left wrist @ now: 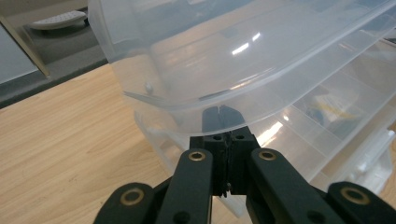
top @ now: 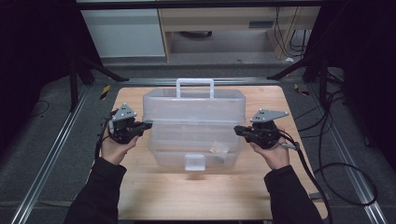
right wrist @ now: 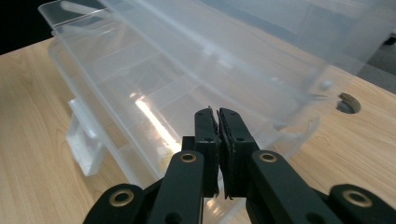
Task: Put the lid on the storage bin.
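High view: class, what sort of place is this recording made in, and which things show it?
Probably a lab recording station: a wooden table ringed by metal rails on grey carpet, loose cables trailing, dark curtains at both sides, and a clear plastic box set centrally.

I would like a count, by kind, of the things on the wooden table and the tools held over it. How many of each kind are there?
Clear plastic storage box with a white handle: 1
Small yellowish item inside the box, too small to identify: 1
Black two-jaw grippers, left gripper and right gripper: 2
Total: 4
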Motion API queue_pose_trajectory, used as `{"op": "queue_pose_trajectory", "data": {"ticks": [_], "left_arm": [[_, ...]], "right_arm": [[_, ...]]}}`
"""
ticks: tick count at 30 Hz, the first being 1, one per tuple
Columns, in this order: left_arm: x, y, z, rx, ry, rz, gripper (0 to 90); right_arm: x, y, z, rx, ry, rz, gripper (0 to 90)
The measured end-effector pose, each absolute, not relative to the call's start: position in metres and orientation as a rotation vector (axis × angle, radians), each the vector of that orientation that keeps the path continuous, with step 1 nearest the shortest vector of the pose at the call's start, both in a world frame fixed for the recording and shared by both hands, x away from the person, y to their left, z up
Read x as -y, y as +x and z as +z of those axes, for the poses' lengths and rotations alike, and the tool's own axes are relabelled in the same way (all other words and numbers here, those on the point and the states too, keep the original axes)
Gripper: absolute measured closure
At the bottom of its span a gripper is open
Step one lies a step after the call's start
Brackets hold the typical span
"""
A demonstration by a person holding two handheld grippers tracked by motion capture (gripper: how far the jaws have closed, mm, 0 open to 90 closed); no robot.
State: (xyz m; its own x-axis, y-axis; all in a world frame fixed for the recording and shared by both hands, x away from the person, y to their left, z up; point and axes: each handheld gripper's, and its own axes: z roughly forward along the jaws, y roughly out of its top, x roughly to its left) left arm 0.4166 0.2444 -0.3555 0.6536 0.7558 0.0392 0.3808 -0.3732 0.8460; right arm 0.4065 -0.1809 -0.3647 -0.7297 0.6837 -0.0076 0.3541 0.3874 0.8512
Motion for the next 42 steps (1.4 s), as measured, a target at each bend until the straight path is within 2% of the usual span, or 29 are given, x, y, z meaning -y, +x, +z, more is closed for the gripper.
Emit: {"op": "queue_pose_trajectory", "data": {"ticks": [42], "left_arm": [[-0.252, 0.397, -0.379, -0.91, 2.105, 0.532, 88.0]], "right_arm": [[0.204, 0.398, -0.384, -2.289, 0.997, 1.19, 84.4]]}}
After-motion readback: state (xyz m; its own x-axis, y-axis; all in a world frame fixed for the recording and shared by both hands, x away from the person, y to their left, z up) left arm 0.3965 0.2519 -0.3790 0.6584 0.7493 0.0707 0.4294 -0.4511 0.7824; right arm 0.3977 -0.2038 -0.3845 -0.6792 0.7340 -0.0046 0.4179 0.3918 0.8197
